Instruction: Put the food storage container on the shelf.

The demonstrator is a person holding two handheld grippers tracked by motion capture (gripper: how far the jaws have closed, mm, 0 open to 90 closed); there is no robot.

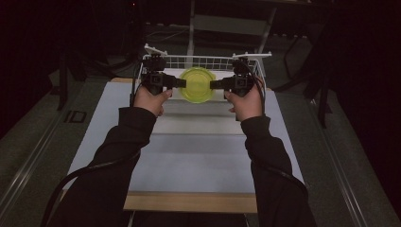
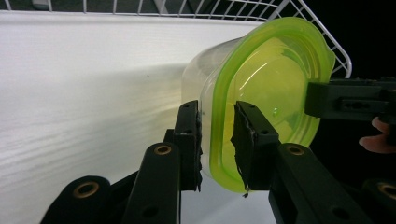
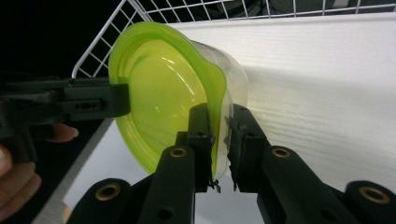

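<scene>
Both grippers are on the container (image 1: 197, 84): a clear plastic tub with a yellow-green lid, held up between them over the far end of the white table (image 1: 189, 156), right in front of the white wire basket (image 1: 203, 61).

Left gripper (image 1: 182, 83) comes at its left edge. In the left gripper view the jaws straddle the lid rim (image 2: 219, 126), one jaw on the tub-wall side, one on the lid face. There's a visible sliver of gap at the lid-face pad, so I read this one as let go, rim sitting between the pads but not pinched (hedge: the angle is tight, light contact is possible).

Right gripper (image 1: 213, 84) is at the opposite edge. In the right gripper view its jaws (image 3: 219, 140) are clamped on the rim, lid lip pressed between the pads, so it's gripping the container.

The container is tipped on its side in both gripper views, lid face towards the person. Both hands are on the gripper handles, sleeves dark. Surroundings are too dark to read.
</scene>
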